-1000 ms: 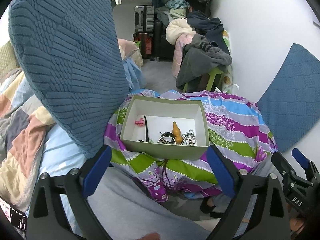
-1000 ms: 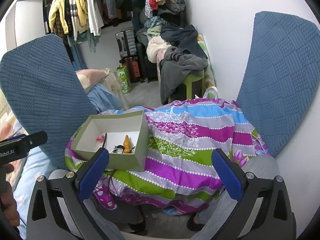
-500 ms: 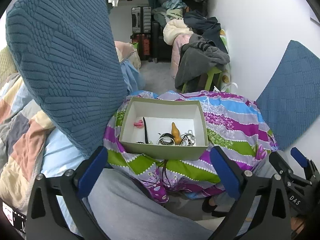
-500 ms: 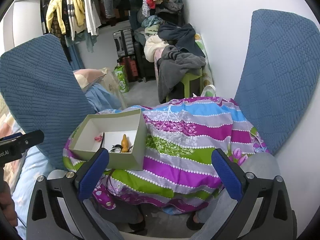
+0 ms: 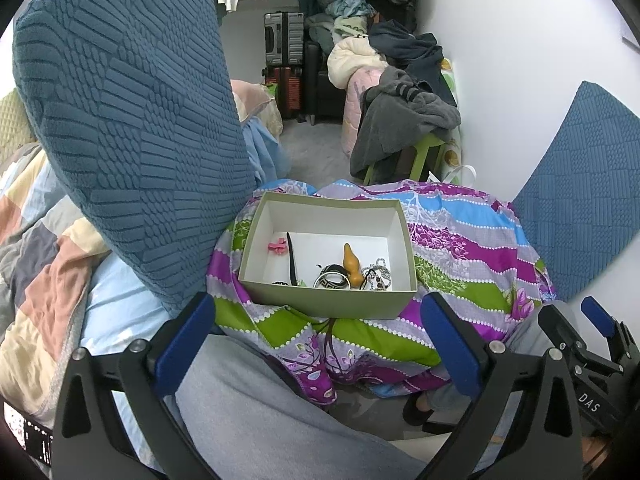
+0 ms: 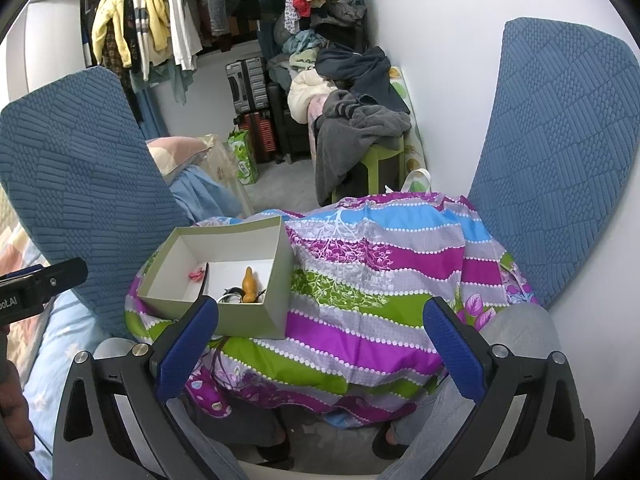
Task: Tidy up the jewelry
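An olive-green box with a white inside sits on a striped floral cloth. Inside lie a pink clip, a black stick, an orange gourd-shaped piece, a patterned bangle and a beaded chain. My left gripper hangs open just short of the box's near wall, nothing between its blue pads. My right gripper is open too, over the cloth to the right of the box, empty.
Blue textured cushions stand at the left and against the white wall at the right. A patchwork quilt lies left. Grey-trousered legs are below. Clothes on a green stool and suitcases stand beyond.
The left gripper's pads have spread slightly wider apart. Both views have barely shifted; the box and its contents lie as before.
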### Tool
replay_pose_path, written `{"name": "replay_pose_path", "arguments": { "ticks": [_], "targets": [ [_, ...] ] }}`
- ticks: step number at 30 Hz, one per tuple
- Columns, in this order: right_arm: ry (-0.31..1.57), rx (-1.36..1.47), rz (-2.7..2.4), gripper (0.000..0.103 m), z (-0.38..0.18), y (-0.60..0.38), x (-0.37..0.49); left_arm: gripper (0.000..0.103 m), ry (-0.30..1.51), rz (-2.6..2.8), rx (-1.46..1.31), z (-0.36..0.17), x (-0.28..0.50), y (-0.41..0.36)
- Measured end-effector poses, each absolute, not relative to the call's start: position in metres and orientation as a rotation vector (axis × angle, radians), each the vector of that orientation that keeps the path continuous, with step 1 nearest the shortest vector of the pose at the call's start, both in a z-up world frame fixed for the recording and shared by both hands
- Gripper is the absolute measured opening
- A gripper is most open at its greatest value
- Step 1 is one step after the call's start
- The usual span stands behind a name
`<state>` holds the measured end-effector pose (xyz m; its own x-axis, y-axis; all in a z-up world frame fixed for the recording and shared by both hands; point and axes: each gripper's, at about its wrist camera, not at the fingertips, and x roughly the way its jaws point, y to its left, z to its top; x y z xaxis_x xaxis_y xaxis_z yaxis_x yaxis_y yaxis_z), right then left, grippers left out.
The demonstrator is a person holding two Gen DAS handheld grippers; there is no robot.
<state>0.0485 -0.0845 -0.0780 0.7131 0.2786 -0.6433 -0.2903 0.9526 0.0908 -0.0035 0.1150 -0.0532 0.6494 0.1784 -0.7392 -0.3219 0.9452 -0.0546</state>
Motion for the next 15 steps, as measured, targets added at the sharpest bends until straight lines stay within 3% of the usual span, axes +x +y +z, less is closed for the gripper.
{"name": "replay_pose_path", "arguments": {
  "ticks": [15],
  "targets": [
    [0.709,-0.02,0.316,0.103,-0.0781,-0.0855,0.0495,0.102,0.824,0.283,-0.187,-0.0533,-0.0035,0.1138]
  ]
}}
